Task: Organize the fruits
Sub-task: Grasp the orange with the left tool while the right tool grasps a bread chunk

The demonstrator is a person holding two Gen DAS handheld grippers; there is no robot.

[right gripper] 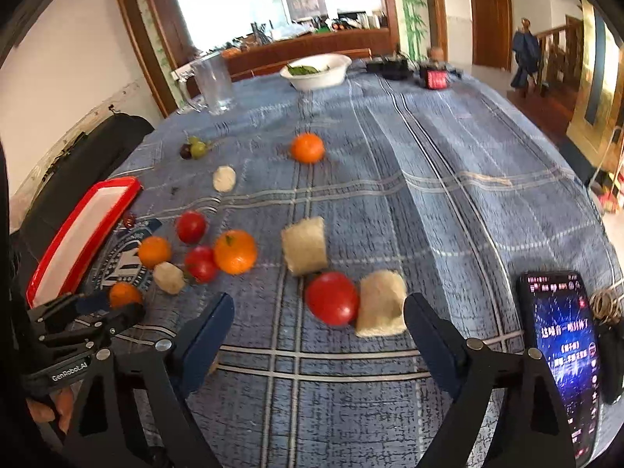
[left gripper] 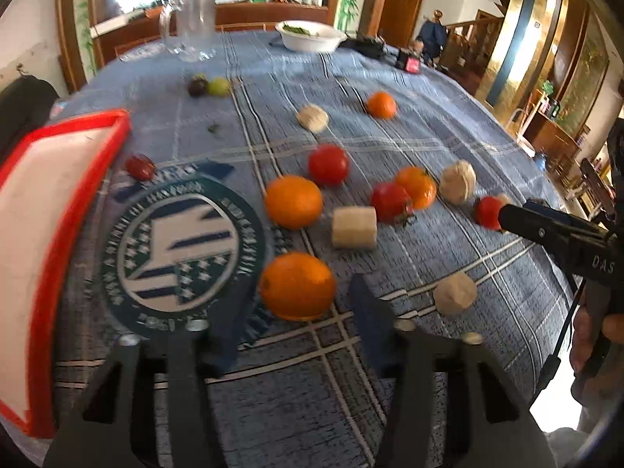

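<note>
Tongs (right gripper: pixel 318 314) hover over blue plaid tablecloth (right gripper: pixel 429 195) strewn with fruit.

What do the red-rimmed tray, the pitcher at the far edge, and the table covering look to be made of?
Tray: probably plastic, with a glossy red rim and a smooth white floor.
Pitcher: clear glass or clear plastic; the background shows through it, and the pictures do not settle which.
Table covering: woven cloth, matte blue plaid with a visible crease and a printed round emblem.
</note>
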